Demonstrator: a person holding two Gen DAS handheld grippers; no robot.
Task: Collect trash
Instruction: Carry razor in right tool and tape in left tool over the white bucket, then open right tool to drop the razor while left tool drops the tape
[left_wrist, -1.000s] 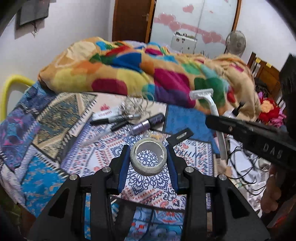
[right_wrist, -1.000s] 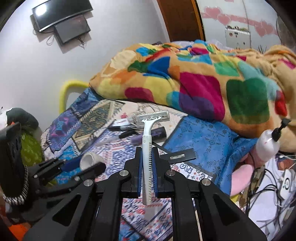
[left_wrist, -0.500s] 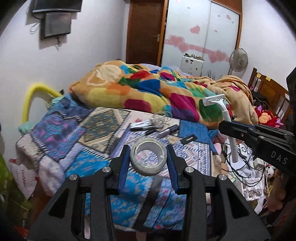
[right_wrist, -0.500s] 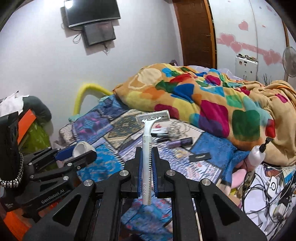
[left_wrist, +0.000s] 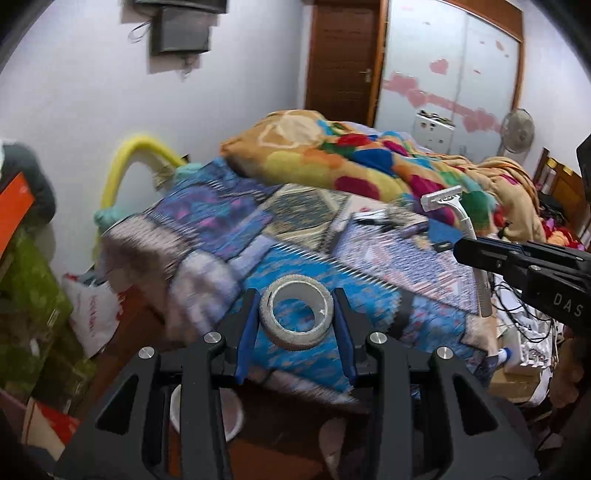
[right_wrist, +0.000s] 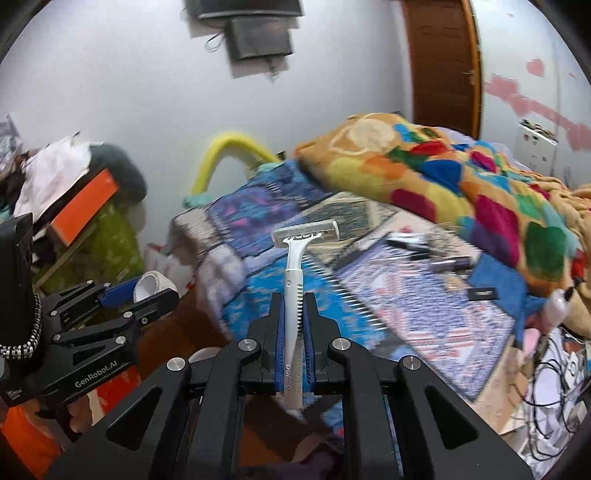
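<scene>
A grey-white tape roll (left_wrist: 295, 314) sits between the blue pads of my left gripper (left_wrist: 294, 295), which is shut on it. In the right wrist view the same roll (right_wrist: 151, 282) shows in the left gripper (right_wrist: 147, 291) at the left. My right gripper (right_wrist: 293, 295) is shut on the handle of a white disposable razor (right_wrist: 293, 273), whose head points up and away. In the left wrist view the razor (left_wrist: 458, 210) sticks up from the right gripper (left_wrist: 461, 251) at the right. Both grippers hang off the near corner of the bed (left_wrist: 295, 236), over the floor.
A colourful blanket (left_wrist: 351, 162) lies across the far side of the bed. Pens and a purple tube (right_wrist: 417, 243) lie on the patterned sheet. A white bowl-like container (left_wrist: 207, 406) stands on the floor below. There are cables (right_wrist: 554, 369) at the right and a clutter pile with an orange box (right_wrist: 85, 206) at the left.
Both grippers have pulled back from the bed and swung left, so the bed looks farther off and its corner and the floor show. Both grips are unchanged.
</scene>
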